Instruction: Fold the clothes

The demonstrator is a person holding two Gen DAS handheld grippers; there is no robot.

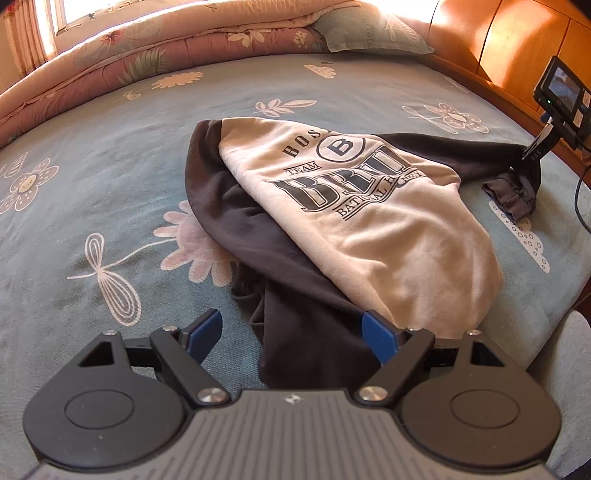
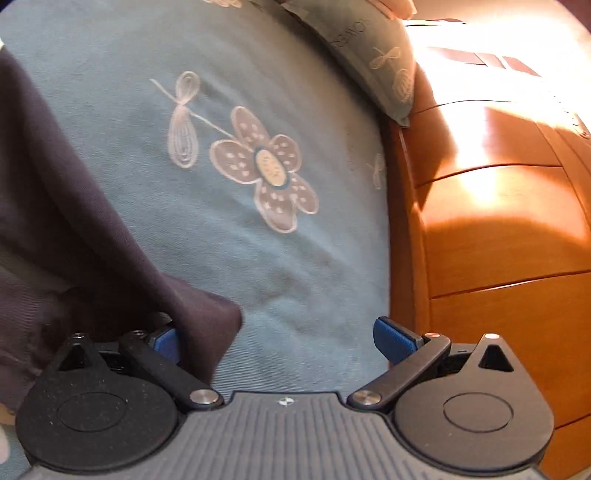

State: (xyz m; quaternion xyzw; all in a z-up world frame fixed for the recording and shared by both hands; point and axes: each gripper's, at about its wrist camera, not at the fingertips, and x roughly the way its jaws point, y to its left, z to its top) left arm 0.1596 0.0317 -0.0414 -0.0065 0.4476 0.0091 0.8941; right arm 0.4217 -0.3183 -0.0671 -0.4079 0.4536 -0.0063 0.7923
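Both grippers are spread wide, gripping nothing. Left gripper (image 1: pixel 291 334) sits bottom center, dark sleeve of the sweatshirt (image 1: pixel 354 206) running between its pads. Right gripper (image 2: pixel 280 339): a fold of dark sleeve (image 2: pixel 74 206) drapes over its left pad, lower left of frame, on the bedspread (image 2: pixel 280 74).

A bed covered by a blue-green sheet printed with pale flowers (image 1: pixel 110 166) carried a cream-and-black printed sweatshirt (image 1: pixel 369 221) near its right edge, one black sleeve (image 2: pixel 74 221) trailing toward that edge. A folded pink floral quilt (image 1: pixel 147 62) and a blue-green pillow (image 1: pixel 369 33) lay along the far edge.
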